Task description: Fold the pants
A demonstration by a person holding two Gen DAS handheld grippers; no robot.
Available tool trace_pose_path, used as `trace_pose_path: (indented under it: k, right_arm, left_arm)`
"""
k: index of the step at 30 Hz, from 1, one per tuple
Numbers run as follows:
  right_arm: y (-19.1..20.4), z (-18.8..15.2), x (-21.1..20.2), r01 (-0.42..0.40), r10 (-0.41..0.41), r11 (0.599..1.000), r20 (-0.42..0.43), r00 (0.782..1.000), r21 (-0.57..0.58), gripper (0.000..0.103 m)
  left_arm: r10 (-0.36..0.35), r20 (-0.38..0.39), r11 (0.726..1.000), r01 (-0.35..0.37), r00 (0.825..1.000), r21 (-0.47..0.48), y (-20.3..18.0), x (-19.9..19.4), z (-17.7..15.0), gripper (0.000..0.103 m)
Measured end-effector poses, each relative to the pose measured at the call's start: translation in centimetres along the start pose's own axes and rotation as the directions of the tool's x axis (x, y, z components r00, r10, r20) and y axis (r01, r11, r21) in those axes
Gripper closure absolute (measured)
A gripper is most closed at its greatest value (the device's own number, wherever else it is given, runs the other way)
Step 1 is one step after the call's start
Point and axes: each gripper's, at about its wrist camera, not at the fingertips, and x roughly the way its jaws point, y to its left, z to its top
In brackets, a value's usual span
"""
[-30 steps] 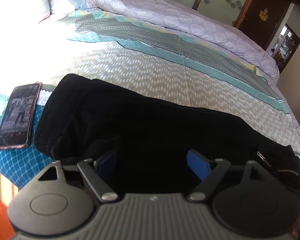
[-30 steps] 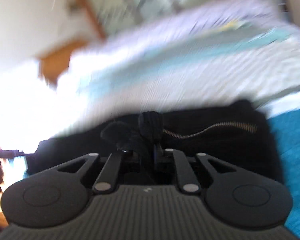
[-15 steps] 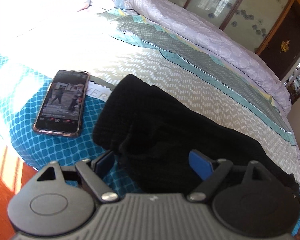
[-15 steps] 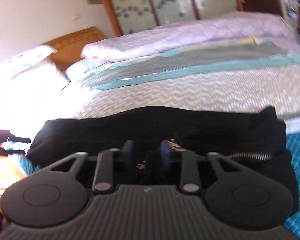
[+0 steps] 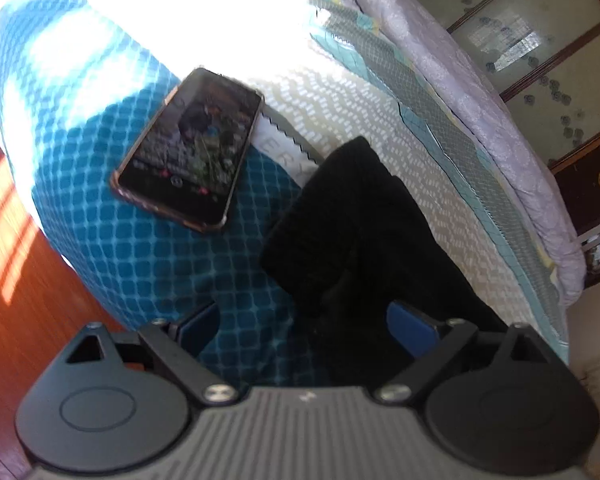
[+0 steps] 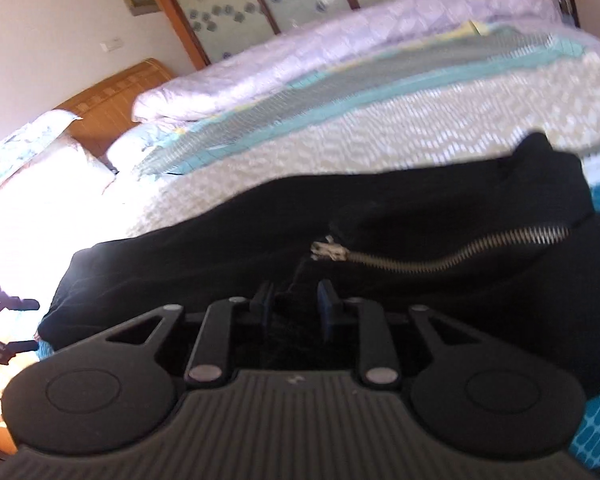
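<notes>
Left gripper (image 5: 304,324) spread wide over the leg end of the pants (image 5: 364,240); right gripper (image 6: 294,308) narrowed around black cloth near the zipper (image 6: 440,252).

Bed (image 5: 380,92): patterned cover, with a folded quilt (image 6: 340,56) along its far side. Pants (image 6: 340,216): black, laid along the near edge of the bed. Phone (image 5: 190,154): flat on the blue part of the cover, beside the leg end and apart from it. Left jaws have just been opening, with cloth between the pads but not pressed. Right jaws have just been opening slightly with cloth between them; whether the pads press on it cannot be determined.
</notes>
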Motion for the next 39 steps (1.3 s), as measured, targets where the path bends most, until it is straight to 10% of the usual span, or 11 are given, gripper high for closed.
trace_pose_path:
  k: [17,25,31,35,39]
  right_arm:
    - [5.9,0.6,3.4,-0.183,0.175,0.98,-0.1,0.979,-0.077,0.075]
    - [14.7,2.1,9.2,-0.393,0.351,0.908,-0.25,0.902,-0.143,0.075]
    - [17.5,0.2,15.4,-0.374,0.331,0.927,-0.442,0.834,-0.012,0.075]
    - [14.7,-1.2,16.0,-0.362,0.4,0.916,-0.417,0.816,0.171,0.08]
    - [13.9,-1.5,15.5,-0.357,0.427,0.903,-0.406,0.808,0.238,0.084]
  left_arm:
    - [-0.029,0.038,0.994,0.025,0.999,0.105,-3.7,4.1,-0.2,0.001]
    - [-0.044,0.102,0.996,0.036,0.994,0.077,-1.4,3.4,0.0,0.048]
    - [-0.091,0.085,0.995,0.088,0.992,0.042,-0.5,3.2,0.3,0.043]
    - [-0.108,0.083,0.992,0.101,0.991,0.081,-1.5,3.6,0.1,0.025]
    - [-0.041,0.121,0.989,0.023,0.992,0.148,-2.7,3.7,-0.7,0.042]
